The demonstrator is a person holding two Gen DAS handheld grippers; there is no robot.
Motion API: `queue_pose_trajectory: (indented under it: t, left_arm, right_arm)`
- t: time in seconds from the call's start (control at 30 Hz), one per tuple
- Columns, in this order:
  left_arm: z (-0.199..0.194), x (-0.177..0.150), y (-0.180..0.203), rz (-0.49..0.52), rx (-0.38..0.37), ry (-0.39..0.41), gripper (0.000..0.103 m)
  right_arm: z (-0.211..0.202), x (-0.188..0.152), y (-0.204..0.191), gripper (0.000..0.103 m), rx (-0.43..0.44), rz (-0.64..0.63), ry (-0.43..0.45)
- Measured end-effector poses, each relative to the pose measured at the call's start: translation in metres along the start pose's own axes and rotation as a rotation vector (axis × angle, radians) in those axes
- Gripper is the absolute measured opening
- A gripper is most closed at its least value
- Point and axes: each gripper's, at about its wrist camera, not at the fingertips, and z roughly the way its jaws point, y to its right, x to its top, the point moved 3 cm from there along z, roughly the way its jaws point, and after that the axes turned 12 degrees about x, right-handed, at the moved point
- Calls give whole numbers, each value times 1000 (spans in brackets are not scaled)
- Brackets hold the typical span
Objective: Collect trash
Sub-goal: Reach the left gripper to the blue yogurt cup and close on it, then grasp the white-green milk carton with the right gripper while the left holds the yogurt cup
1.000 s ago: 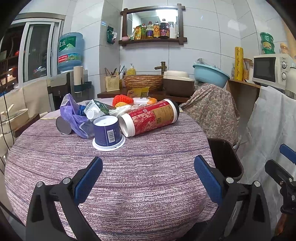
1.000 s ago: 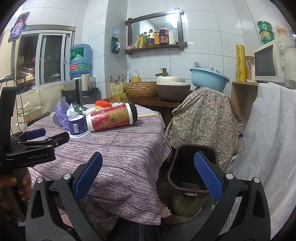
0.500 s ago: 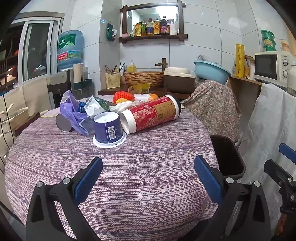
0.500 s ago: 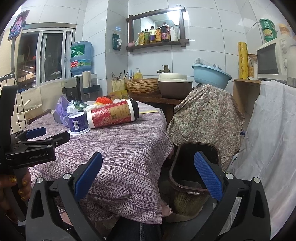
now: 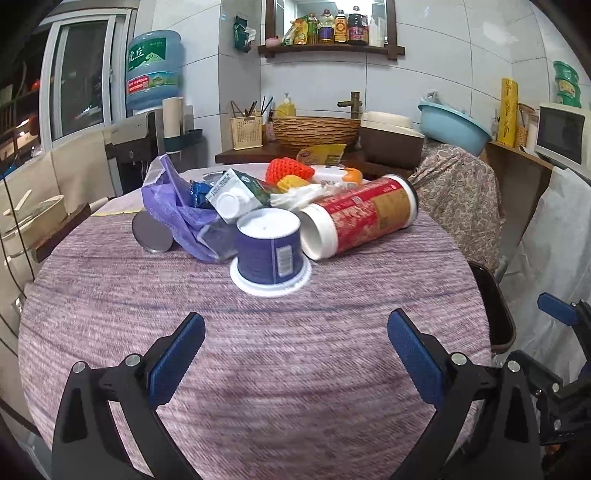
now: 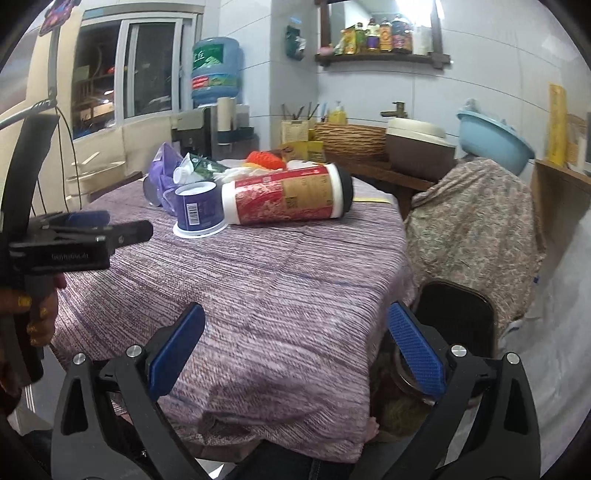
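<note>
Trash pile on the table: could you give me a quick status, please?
Both grippers open, empty. Blue cup upside down beside red canister on its side, untouched. Bin by table edge. Path clear.

A home kitchen: beyond the jaws, white tiled walls, a sauce-bottle shelf (image 5: 332,31), faucet (image 5: 351,104), microwave (image 5: 561,133) and water jug (image 5: 153,70) behind the cloth-covered table (image 5: 258,350).

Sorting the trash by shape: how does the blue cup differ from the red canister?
The blue cup stands upside down on its rim; the red canister lies on its side. The cup is short and squat, the canister long. Cup blue, canister red and tan. Both rest on the table, touching or nearly so.
</note>
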Motion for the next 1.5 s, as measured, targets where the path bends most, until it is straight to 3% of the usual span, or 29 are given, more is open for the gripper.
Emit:
queue_pose_trajectory:
  t: [0.23,0.57,0.83,1.07,1.2,1.43,1.5]
  left_arm:
    - [41,30,-6,33,-41,-51,95]
    - [101,47,3,131,-16,-151,86]
    - [111,53,4,142,-12,-142,85]
    - [122,58,5,139,2,-140,69]
    - [120,57,4,126,-4,-138,68]
    - [105,49,-11,81,-24,-152,68]
    - [99,46,-18,60,-25,-153,68]
  right_arm:
    - [21,19,8,98,34,5,2]
    - [38,31,26,98,48,19,-36]
    - [45,29,34,98,53,41,-49]
    - [51,28,34,98,61,38,-62]
    - [54,31,36,98,57,39,-61]
    - [68,53,22,98,129,-19,-75]
    - [76,63,13,98,195,-18,-91]
